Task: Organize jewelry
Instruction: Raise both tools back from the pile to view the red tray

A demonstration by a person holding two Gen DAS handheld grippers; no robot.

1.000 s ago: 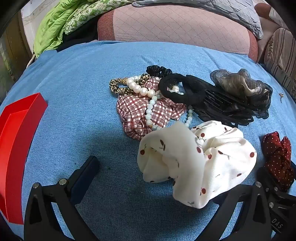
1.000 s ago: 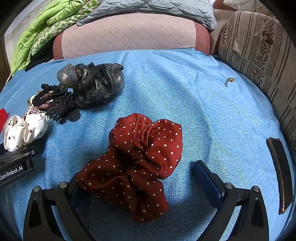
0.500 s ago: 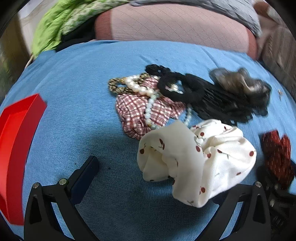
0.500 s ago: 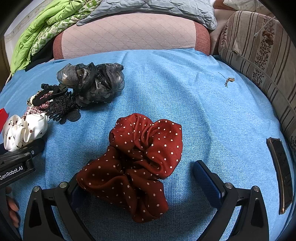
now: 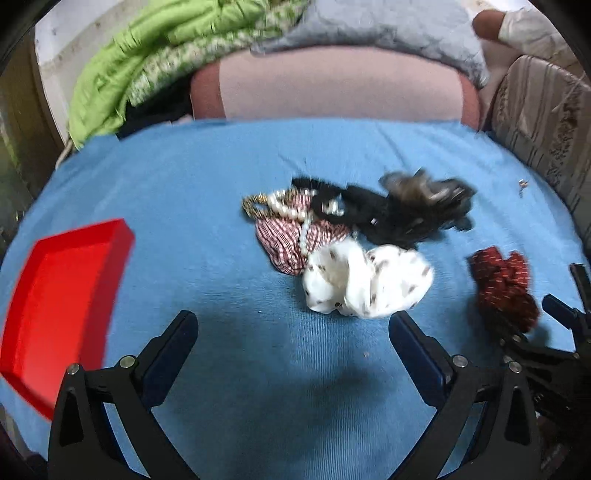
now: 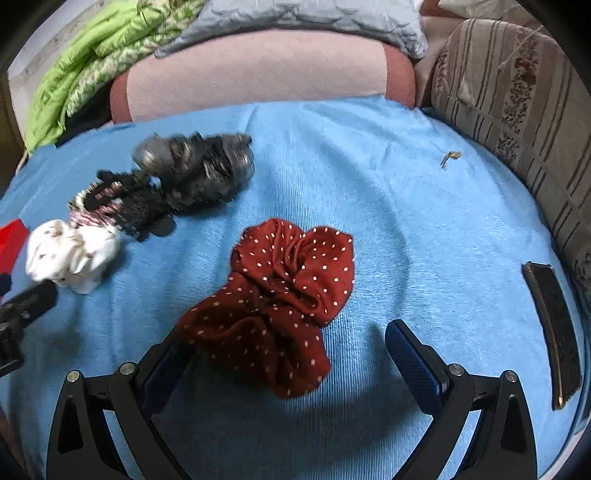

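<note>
While both tongs, left and right, gape apart and empty, the right straddles the red dotted scrunchie, seemingly to grab it for the red tray.

I'm looking at a home, likely a bedroom or living room: a blue cloth is covering a soft surface, a pink cushion and a grey quilted pillow are lying behind it, a green blanket is bunching up, and a striped sofa is sitting alongside.
</note>
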